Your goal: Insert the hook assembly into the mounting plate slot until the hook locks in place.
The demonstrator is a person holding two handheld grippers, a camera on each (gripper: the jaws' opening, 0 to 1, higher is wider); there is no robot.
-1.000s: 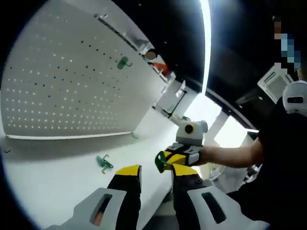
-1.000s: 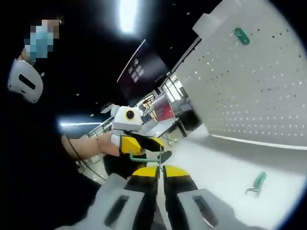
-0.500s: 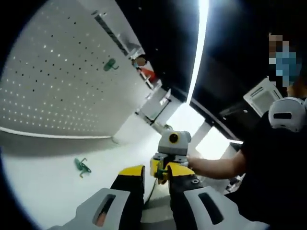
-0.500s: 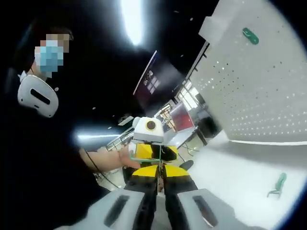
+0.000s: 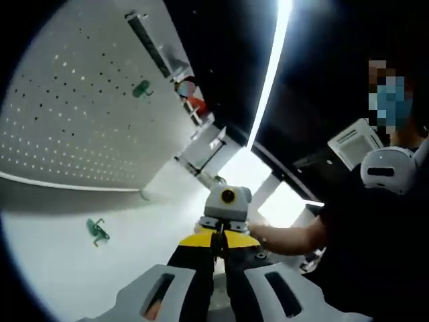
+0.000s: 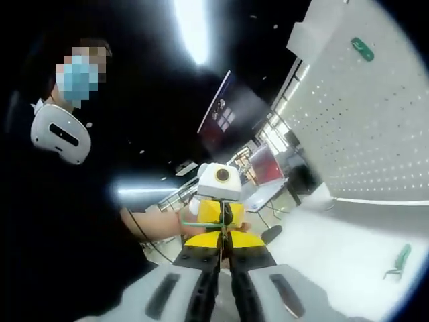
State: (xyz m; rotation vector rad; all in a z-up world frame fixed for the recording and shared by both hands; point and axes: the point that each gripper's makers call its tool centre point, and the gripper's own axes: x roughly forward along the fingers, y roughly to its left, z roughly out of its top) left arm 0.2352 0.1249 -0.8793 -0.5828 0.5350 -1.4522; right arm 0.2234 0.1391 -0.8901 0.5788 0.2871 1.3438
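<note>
A green hook (image 6: pixel 201 225) is pinched between the clenched jaws of the right gripper (image 6: pixel 223 243), which meets the left gripper (image 5: pixel 218 247) nose to nose well out from the white pegboard (image 5: pixel 74 114). The left gripper's jaws are closed together too, though whether they grip the hook cannot be told. A second green hook (image 5: pixel 96 231) lies on the white table (image 5: pixel 134 255) below the pegboard; a third (image 5: pixel 141 88) hangs high on it. No writing is legible.

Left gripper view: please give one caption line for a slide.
Both tongs meet over the white table; one green hook lies there, another hangs on the pegboard.
</note>
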